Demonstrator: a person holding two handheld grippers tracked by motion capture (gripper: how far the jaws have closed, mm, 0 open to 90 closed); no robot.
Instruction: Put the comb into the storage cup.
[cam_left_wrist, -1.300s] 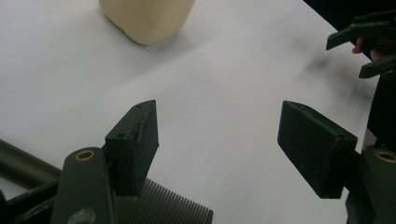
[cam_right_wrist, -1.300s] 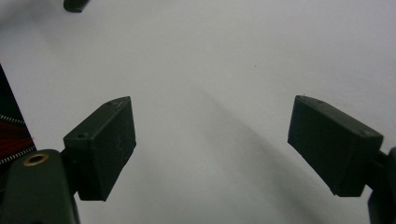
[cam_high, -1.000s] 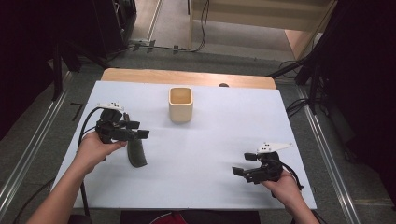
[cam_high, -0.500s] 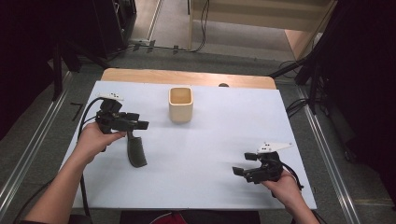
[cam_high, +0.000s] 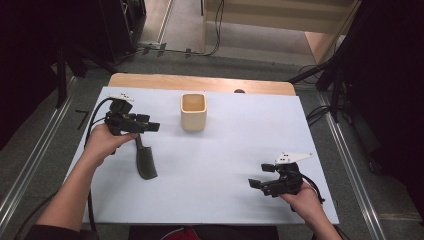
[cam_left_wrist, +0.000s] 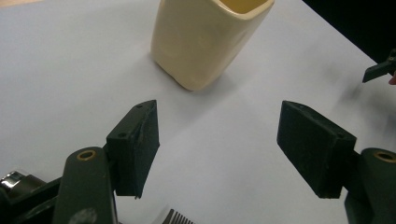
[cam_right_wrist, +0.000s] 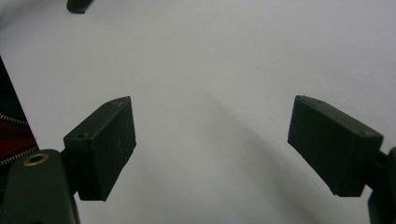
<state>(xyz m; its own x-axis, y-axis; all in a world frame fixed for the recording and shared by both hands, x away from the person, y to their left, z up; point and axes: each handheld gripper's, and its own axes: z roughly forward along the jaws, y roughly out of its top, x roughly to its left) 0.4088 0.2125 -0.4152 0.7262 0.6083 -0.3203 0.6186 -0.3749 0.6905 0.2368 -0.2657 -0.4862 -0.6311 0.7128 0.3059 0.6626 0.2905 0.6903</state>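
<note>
The left gripper (cam_high: 152, 127) hovers with jaws spread and empty, aimed toward the cream cup (cam_high: 193, 112) just ahead. The dark comb (cam_high: 144, 160) lies flat on the desk (cam_high: 240, 135) beneath and behind it, probably released there. The right gripper (cam_high: 255, 182) rests apart, jaws also spread.

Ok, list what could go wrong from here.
The left gripper hovers open above the dark comb, which lies flat on the table; its thin profile could slip from the jaws. The beige cup stands close by, so a swing toward it might tip it.
</note>
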